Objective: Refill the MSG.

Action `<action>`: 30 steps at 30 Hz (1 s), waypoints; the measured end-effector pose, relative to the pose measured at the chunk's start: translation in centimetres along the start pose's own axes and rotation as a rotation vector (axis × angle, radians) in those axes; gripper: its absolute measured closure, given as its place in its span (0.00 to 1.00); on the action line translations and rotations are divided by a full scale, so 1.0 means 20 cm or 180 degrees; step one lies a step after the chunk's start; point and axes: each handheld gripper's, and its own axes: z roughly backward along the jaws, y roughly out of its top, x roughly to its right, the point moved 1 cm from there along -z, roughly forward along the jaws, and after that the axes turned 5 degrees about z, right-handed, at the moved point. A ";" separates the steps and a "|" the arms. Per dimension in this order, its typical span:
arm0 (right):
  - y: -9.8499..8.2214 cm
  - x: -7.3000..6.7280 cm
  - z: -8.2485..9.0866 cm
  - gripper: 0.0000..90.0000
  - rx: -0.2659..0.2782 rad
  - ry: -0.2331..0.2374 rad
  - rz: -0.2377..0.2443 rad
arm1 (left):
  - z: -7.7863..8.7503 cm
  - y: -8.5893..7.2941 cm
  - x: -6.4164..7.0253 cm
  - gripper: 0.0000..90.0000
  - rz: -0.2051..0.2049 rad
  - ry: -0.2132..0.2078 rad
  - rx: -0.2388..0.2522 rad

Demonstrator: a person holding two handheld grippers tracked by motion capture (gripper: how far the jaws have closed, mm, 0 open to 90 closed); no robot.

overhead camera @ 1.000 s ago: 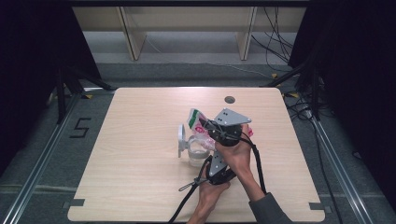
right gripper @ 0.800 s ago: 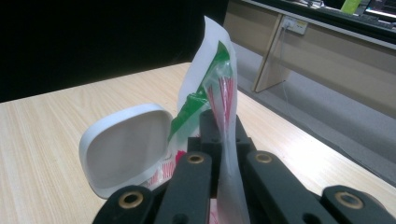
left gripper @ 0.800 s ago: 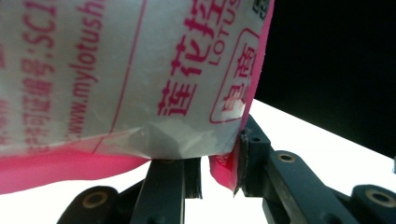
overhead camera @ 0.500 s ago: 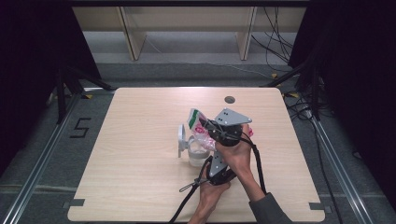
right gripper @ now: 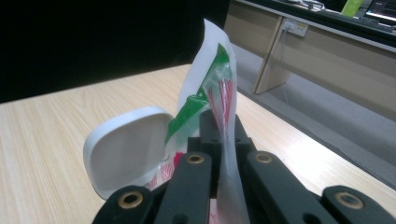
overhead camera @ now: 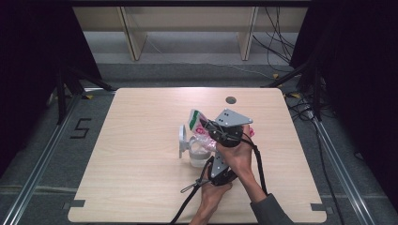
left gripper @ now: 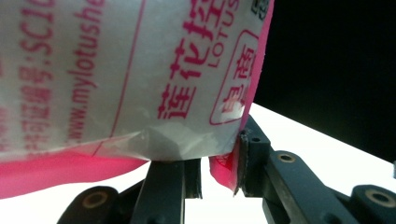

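Pouring stage: both claws, left claw [left gripper: 219, 179] and right claw [right gripper: 223, 140], grip the bag [overhead camera: 198, 123] over the open container [overhead camera: 199, 152]; next requires steady tilting.

Light wooden table [overhead camera: 141, 187] is sitting on grey floor [overhead camera: 187, 70], round dark grommet hole [overhead camera: 230, 100] showing near its far edge. Floor marking "5" [overhead camera: 80, 128] is lying left of it. Cables [overhead camera: 277, 28] are trailing back right; pale shelf unit [overhead camera: 187, 23] is standing behind.
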 end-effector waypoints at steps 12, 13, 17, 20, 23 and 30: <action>0.01 0.00 0.00 1.00 0.0055 0.0006 0.0018 | 0.01 0.01 0.00 0.83 -0.0002 -0.0002 0.0032; 0.01 0.00 0.00 1.00 0.0035 0.0006 -0.0001 | 0.00 0.01 0.00 0.82 -0.0004 -0.0001 0.0029; 0.01 -0.01 0.00 1.00 0.0031 0.0017 -0.0084 | 0.00 0.00 0.00 0.83 0.0000 0.0005 0.0035; 0.01 0.00 0.00 1.00 0.0066 0.0044 -0.0056 | 0.00 0.00 0.00 0.83 0.0001 0.0002 0.0058; 0.01 -0.01 0.00 1.00 0.0051 0.0061 -0.0094 | 0.00 0.00 0.00 0.83 0.0008 0.0000 0.0053; 0.01 0.00 -0.01 1.00 0.0069 0.0046 -0.0062 | 0.00 0.01 0.00 0.83 0.0000 0.0000 0.0050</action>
